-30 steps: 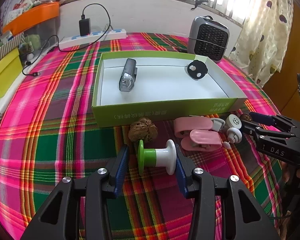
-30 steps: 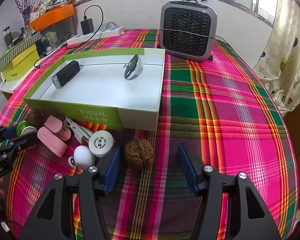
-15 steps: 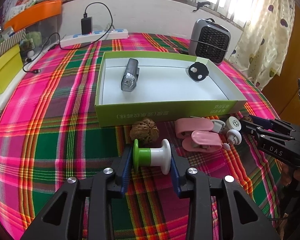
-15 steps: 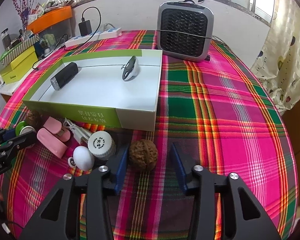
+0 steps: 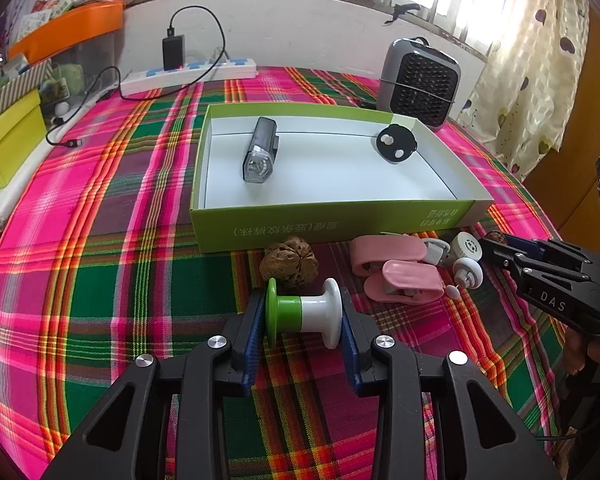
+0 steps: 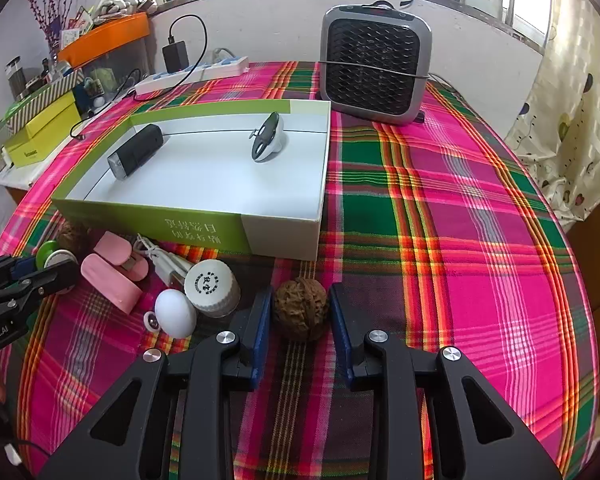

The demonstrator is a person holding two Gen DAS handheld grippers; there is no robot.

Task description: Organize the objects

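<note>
Green and white, the spool (image 5: 303,313) lay on its side on the tabletop (image 5: 100,280), just in front of the near wall of the green box (image 5: 332,222). I judged that it was taken by its two flat ends because these give the left gripper (image 5: 303,326) even faces to press. Its jaws were clamped on the spool, one pad on each flange.

Right of the spool, also in front of the box, the right gripper (image 6: 299,314) had just been closing its jaws around the walnut (image 6: 300,309). The nut sat between the pads, touching both or nearly so. A bike light (image 5: 260,155) and a black round device (image 5: 395,145) already lay inside the box, so probably both held things belonged there too.
</note>
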